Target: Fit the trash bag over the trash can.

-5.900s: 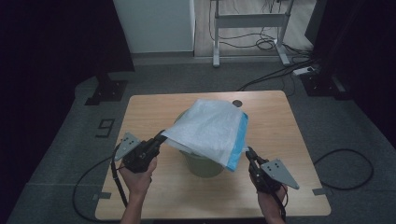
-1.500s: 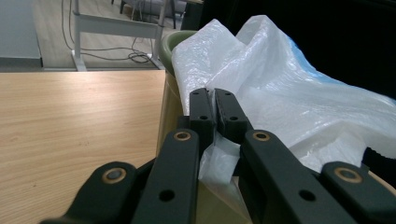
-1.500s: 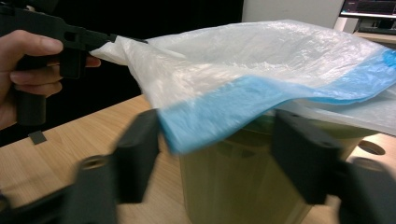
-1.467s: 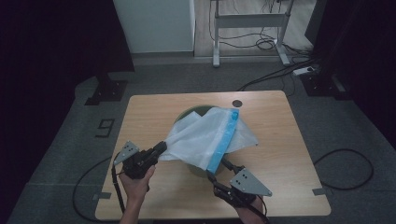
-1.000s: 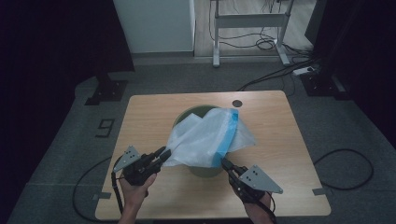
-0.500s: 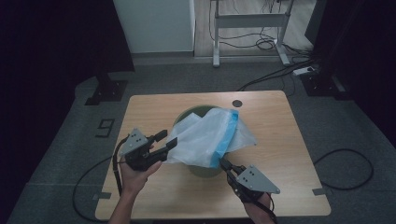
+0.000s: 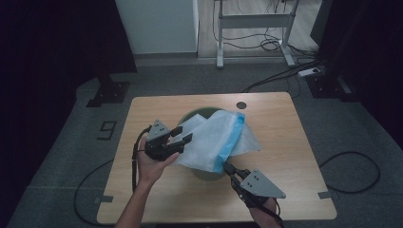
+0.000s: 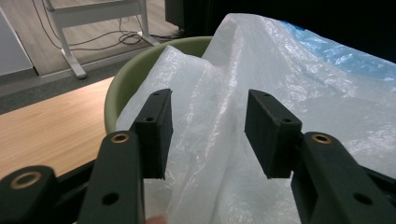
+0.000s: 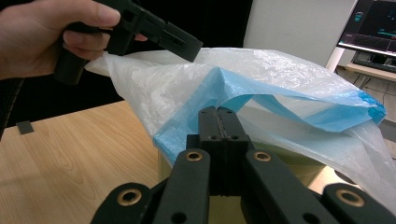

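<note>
Wooden table (image 7: 285, 142), dim room. Plastic bag (image 7: 216, 142) draped over green bin (image 7: 195, 115) — not lined yet, seemingly. Right gripper (image 7: 227, 167) pinches the blue hem; left gripper (image 7: 183, 137) spread wide, holding nothing.

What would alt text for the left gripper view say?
Two open black jaws of the left gripper frame crinkled white plastic bag, which drapes over a green bin. A blue band edges the bag at upper right; the wooden table lies left.
</note>
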{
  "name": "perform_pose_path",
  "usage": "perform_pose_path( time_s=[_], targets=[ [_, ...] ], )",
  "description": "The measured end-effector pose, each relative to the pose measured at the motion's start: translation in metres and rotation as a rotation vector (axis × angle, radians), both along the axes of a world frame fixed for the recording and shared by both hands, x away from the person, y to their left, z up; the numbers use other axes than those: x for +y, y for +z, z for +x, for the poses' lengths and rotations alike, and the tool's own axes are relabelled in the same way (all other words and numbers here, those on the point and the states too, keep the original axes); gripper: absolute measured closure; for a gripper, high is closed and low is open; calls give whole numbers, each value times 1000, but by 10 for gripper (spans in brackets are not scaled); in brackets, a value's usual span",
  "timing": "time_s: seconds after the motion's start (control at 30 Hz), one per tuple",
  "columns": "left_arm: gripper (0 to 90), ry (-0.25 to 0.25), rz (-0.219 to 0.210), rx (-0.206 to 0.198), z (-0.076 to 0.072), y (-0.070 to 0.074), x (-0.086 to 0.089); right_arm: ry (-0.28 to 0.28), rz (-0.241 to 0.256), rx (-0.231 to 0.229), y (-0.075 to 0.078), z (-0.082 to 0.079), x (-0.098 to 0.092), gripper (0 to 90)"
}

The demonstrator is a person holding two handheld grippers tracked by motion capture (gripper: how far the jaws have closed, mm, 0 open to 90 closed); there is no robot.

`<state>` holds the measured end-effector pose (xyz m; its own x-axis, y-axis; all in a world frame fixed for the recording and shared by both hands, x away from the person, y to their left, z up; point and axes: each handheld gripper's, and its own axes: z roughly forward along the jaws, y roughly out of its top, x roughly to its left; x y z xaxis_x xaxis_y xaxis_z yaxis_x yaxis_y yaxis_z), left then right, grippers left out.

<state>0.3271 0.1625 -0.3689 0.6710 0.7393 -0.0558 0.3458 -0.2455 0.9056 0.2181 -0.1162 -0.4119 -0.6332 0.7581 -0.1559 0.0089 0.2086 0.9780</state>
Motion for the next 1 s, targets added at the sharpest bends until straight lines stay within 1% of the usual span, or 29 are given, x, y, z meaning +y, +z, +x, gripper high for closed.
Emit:
perform_pose_path(
  time_s=[0.1,0.17,0.23,0.27,0.3,0.4,0.47,0.5,0.53,0.6,0.63,0.67,0.7,0.73,0.77,0.83,0.87,0.9,0.93,0.97,1.0],
  targets=[
    [538,0,-11,2,1,-3,-1,1,-1,0,0,0,0,893],
    [582,0,-3,6,2,-5,-2,3,-3,0,0,0,1,892],
    [655,-5,-4,9,2,-6,-2,3,-4,-1,0,0,1,892],
    [692,-12,6,9,2,-7,-3,5,-5,1,-1,0,2,892],
    [728,-12,6,9,2,-7,-3,6,-6,1,-1,0,2,893],
    [841,-17,7,0,0,-9,-4,9,-2,3,-2,0,3,892],
    [890,-15,-9,-10,-1,-9,-4,11,0,4,-3,-1,3,892],
    [895,-15,-9,-10,-1,-9,-4,11,0,4,-3,-1,3,892],
    [896,-11,-42,-24,-4,-10,-1,14,2,9,-4,-1,2,892],
    [898,-14,-100,-27,-6,-10,3,19,6,16,-6,-2,1,892],
    [898,-14,-100,-27,-6,-10,3,19,6,16,-6,-2,1,892],
    [898,-19,-155,-30,-9,-11,8,26,11,23,-8,-2,0,892],
    [899,-22,-178,-30,-10,-11,10,33,13,26,-9,-3,0,892],
    [899,-26,-195,-32,-12,-12,12,40,16,28,-10,-4,0,890],
    [899,-26,-195,-32,-12,-12,12,40,16,28,-10,-4,0,890],
    [899,-26,-216,-35,-15,-14,16,54,20,30,-11,-6,-1,839],
    [899,-29,-240,-36,-19,-16,21,63,31,31,-11,-9,-3,795],
    [899,-29,-240,-36,-19,-16,21,63,31,31,-11,-9,-3,795],
    [899,-33,-270,-34,-22,-18,26,62,50,34,-10,-11,-7,754],
    [899,-33,-270,-34,-22,-18,26,62,50,34,-10,-11,-7,754],
    [899,-31,-278,-35,-25,-21,31,46,70,30,-7,-11,-12,731]
  ],
)
